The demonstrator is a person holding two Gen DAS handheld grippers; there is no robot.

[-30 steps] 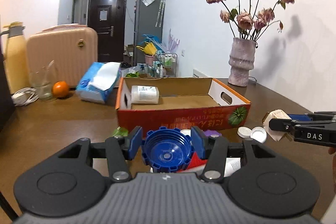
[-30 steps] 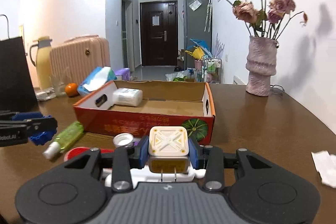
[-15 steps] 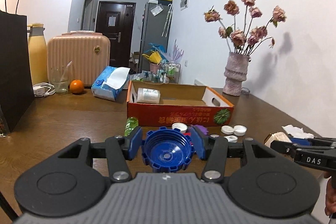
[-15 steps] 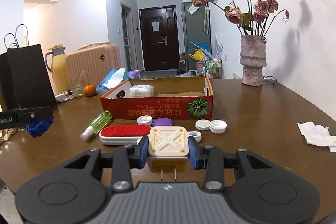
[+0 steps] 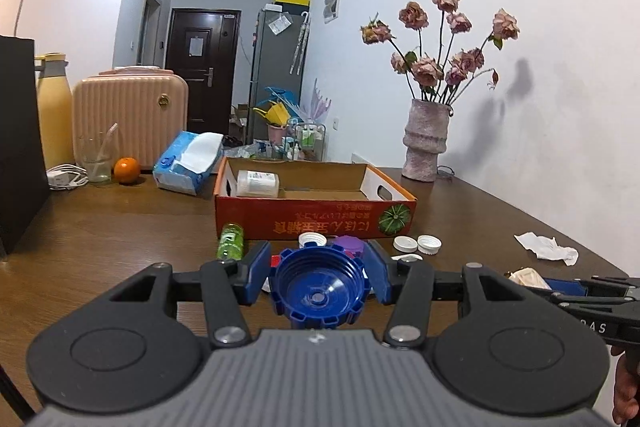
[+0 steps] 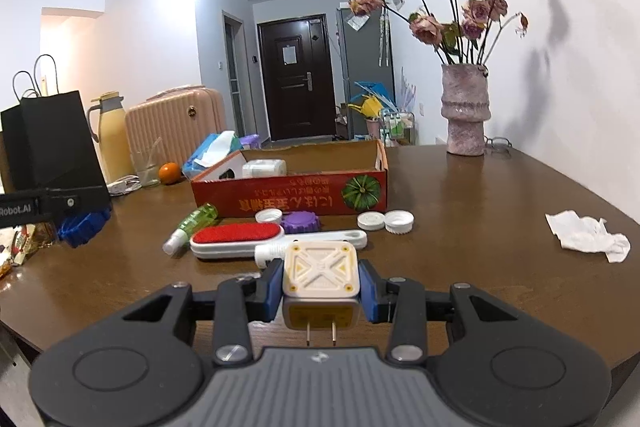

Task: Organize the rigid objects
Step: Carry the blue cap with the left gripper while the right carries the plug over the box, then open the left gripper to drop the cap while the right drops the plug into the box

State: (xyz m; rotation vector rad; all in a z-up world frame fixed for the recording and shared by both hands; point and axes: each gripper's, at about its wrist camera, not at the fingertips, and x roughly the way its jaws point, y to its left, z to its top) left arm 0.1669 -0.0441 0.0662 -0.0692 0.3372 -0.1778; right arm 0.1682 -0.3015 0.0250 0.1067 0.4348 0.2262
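Two hand-held grippers above a brown table (image 6: pixel 480 211), both loaded. The left gripper (image 5: pixel 318 281) is clamped on a blue ribbed cap (image 5: pixel 318 293), gripped across its rim with the hollow side facing the camera. The right gripper (image 6: pixel 320 287) is clamped on a cream plug adapter (image 6: pixel 319 275), prongs pointing back toward the handle.

Risks, as judged: the cap is held only at two points on a round, ridged rim, so a tilt or knock could let it rotate or pop out; the adapter's smooth sides could slide between the pads if it strikes the box wall.

Container: a shallow red cardboard box (image 6: pixel 292 197) at the far middle of the table, holding one white bottle (image 6: pixel 264 167) lying at its left end and otherwise bare. Near its front wall lie a green spray bottle (image 6: pixel 192 225), a red lint brush (image 6: pixel 236 239), a purple cap (image 6: pixel 301 221) and three white caps (image 6: pixel 386 221), all outside it.
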